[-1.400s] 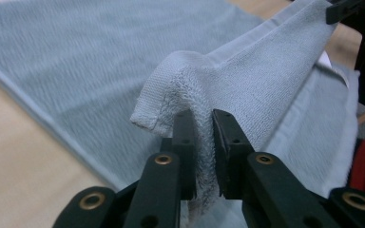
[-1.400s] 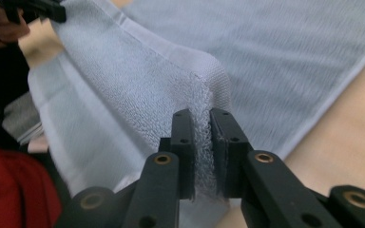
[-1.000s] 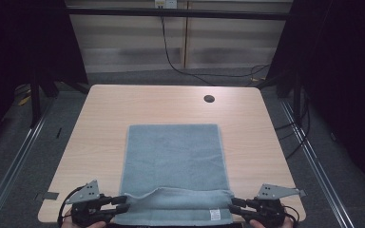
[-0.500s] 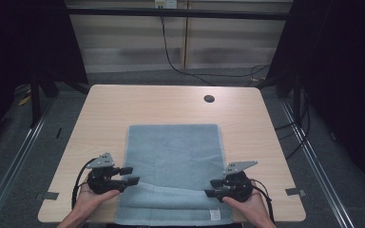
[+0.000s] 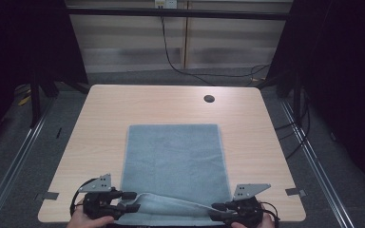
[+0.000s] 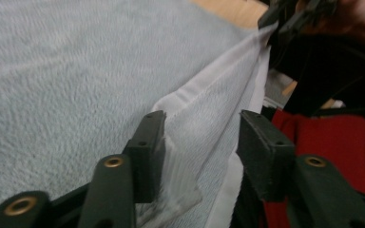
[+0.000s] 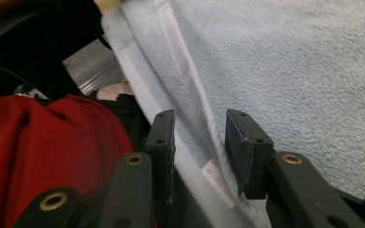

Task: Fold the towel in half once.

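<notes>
Near tabletop edge: towel hem, lifted forward a moment ago, now back low.
Left claw: jaws parted, hem between them.
Right claw: likewise; fold apparently abandoned.

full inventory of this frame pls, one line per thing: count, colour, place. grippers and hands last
towel: 1, grey-blue, flat on the table's middle; near edge lifted off the table between the two grippers
table: 1, light wood, centre of the high view
grommet hole: 1, dark, far right part of the tabletop
tape strips: 2, grey, one at each near side edge of the table
cable: 1, black, hanging down the wall panel behind the table
red cloth: 1, red, beyond the towel's lifted edge
left gripper: 1, black, near left corner of the towel, which lies between its jaws
right gripper: 1, black, near right corner, likewise
hands: 2, bottom edge, behind the grippers
</notes>
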Demonstrator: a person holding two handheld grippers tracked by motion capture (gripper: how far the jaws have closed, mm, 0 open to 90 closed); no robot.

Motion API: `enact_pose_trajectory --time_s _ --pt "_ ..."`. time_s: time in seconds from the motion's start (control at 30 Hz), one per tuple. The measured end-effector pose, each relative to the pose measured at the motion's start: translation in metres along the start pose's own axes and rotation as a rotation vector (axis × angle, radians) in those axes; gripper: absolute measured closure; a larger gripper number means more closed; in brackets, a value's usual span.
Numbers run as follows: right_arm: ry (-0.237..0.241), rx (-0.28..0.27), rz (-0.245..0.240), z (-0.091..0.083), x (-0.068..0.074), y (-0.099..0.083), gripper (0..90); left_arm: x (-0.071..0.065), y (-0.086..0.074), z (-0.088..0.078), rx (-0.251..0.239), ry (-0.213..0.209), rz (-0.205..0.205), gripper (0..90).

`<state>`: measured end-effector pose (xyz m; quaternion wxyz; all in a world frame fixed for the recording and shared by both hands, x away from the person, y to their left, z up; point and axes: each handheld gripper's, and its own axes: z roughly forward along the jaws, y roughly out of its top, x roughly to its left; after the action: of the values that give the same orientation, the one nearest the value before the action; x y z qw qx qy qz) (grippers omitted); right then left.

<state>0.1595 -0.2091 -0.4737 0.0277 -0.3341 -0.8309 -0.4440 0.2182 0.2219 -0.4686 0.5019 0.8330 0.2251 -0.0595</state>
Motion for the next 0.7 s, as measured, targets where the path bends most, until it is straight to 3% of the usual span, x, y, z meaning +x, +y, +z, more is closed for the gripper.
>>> enact_pose_trajectory --time_s 0.03,0.07,0.13,0.27,0.3,0.33,0.37,0.4,0.43,0.47,0.5,0.6,0.63,0.67,0.7 --pt "-0.006 -0.009 -0.006 -0.001 0.001 0.001 63.8 0.000 0.000 0.000 0.000 0.000 0.000 49.4" --pt "-0.012 -0.023 -0.009 -0.003 0.001 0.003 63.4 0.003 0.006 -0.005 -0.040 0.004 -0.005 49.4" --pt "-0.012 -0.047 -0.016 -0.005 -0.002 0.009 63.1 0.009 0.014 -0.008 -0.069 0.027 0.010 48.8" --pt "-0.036 -0.083 -0.027 -0.005 -0.014 0.023 63.8 0.027 0.025 -0.007 -0.083 0.072 0.007 50.7" --pt "-0.045 -0.089 -0.025 -0.003 -0.021 0.028 63.7 0.047 0.033 -0.001 -0.064 0.121 -0.011 51.9" --pt "-0.050 -0.092 -0.017 0.001 -0.029 0.034 63.3 0.047 0.033 -0.001 -0.064 0.121 -0.011 53.7" --pt "-0.065 -0.087 -0.017 0.005 -0.039 0.040 62.6 0.069 0.041 0.009 -0.052 0.160 -0.048 54.5" --pt "-0.090 -0.082 -0.013 0.010 -0.050 0.046 62.0 0.080 0.044 0.014 -0.049 0.178 -0.069 54.8" --pt "-0.090 -0.082 -0.013 0.010 -0.050 0.046 62.0 0.080 0.044 0.014 -0.049 0.178 -0.069 56.0" --pt "-0.109 -0.079 0.008 0.020 -0.072 0.058 61.5 0.088 0.048 0.019 -0.041 0.202 -0.074 56.6" --pt "-0.129 -0.076 0.008 0.025 -0.081 0.064 60.7 0.102 0.053 0.029 -0.034 0.237 -0.084 57.3" --pt "-0.168 -0.077 0.022 0.039 -0.106 0.081 58.2 0.113 0.057 0.038 -0.027 0.250 -0.100 57.4" --pt "-0.168 -0.077 0.022 0.039 -0.106 0.081 58.2 0.118 0.058 0.043 -0.005 0.272 -0.090 57.4" --pt "-0.195 -0.080 0.032 0.049 -0.119 0.090 56.7 0.128 0.057 0.050 0.003 0.314 -0.095 57.4" --pt "-0.204 -0.078 0.036 0.054 -0.124 0.094 56.2 0.133 0.055 0.053 0.010 0.321 -0.112 57.1"
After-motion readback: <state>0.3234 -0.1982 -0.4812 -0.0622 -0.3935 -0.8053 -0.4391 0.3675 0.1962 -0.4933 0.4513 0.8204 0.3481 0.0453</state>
